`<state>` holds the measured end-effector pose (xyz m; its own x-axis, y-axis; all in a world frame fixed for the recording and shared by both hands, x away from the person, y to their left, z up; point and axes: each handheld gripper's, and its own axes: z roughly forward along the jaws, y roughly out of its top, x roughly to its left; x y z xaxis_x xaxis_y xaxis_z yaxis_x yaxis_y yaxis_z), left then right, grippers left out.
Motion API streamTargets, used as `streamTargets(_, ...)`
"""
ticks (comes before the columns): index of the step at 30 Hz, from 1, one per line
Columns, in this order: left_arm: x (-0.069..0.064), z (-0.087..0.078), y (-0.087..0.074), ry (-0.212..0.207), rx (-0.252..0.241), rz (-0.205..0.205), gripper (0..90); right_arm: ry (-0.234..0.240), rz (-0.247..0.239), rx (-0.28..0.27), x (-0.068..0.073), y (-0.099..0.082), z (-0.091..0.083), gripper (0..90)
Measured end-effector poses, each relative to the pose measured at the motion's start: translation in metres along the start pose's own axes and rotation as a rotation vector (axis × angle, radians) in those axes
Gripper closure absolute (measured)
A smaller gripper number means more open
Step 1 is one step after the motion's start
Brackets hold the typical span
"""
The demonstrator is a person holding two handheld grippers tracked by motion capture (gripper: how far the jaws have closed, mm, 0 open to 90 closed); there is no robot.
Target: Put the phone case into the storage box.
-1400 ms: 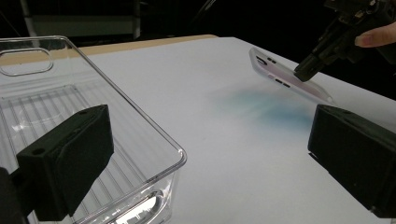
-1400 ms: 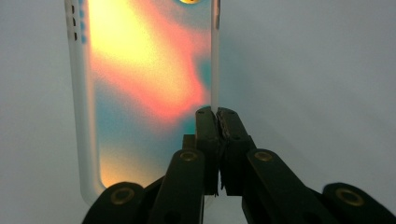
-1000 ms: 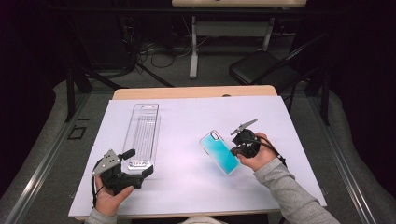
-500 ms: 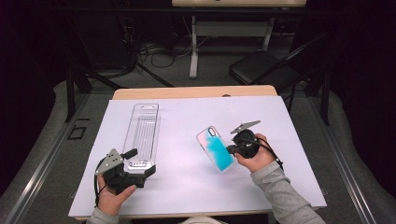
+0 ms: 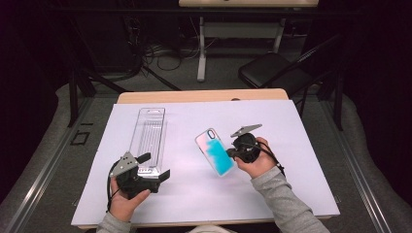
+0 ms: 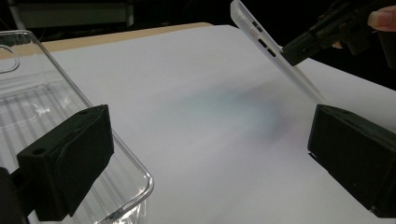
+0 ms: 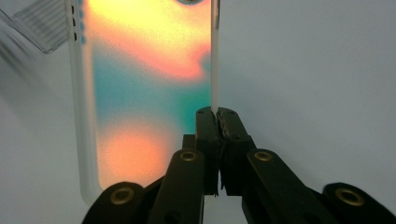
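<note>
Phone case (image 5: 217, 151) sits right of clear tray (image 5: 148, 138), apparently tilted.

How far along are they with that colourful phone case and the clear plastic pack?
Done: the phone case is out of the clear pack and gripped. In hand: the right gripper is pinching its edge, tilting it up off the white table cover. The left gripper waits open beside the pack. Left, probably: bringing the two together.

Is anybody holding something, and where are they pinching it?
The right gripper pinches the phone case by its side edge, tilting it up off the table. The left gripper is open and holds nothing.
</note>
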<state>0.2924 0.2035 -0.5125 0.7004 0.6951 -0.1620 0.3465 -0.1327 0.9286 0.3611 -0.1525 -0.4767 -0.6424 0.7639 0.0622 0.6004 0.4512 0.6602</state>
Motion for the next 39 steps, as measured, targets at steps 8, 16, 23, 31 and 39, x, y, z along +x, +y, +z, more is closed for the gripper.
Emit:
streamTargets(8, -0.005, 0.011, 0.015, 0.002, 0.004, 0.006, 0.4, 0.012, -0.011, -0.027, 0.005, 0.012, 0.005, 88.1)
streamTargets(16, -0.009, 0.028, 0.031, -0.008, 0.015, 0.007, 0.5, 0.022, 0.001, -0.062, 0.006, 0.020, 0.006, 88.2)
streamTargets(23, -0.010, 0.040, 0.044, -0.007, 0.023, -0.004, 1.1, 0.021, 0.017, -0.092, 0.003, 0.021, 0.003, 88.1)
streamTargets(31, -0.011, 0.050, 0.062, -0.009, 0.030, -0.014, 2.4, 0.014, 0.018, -0.100, 0.001, 0.021, 0.001, 88.1)
streamTargets(39, -0.012, 0.058, 0.081, -0.002, 0.017, -0.023, 2.5, 0.014, 0.016, -0.106, 0.001, 0.021, 0.002, 88.1)
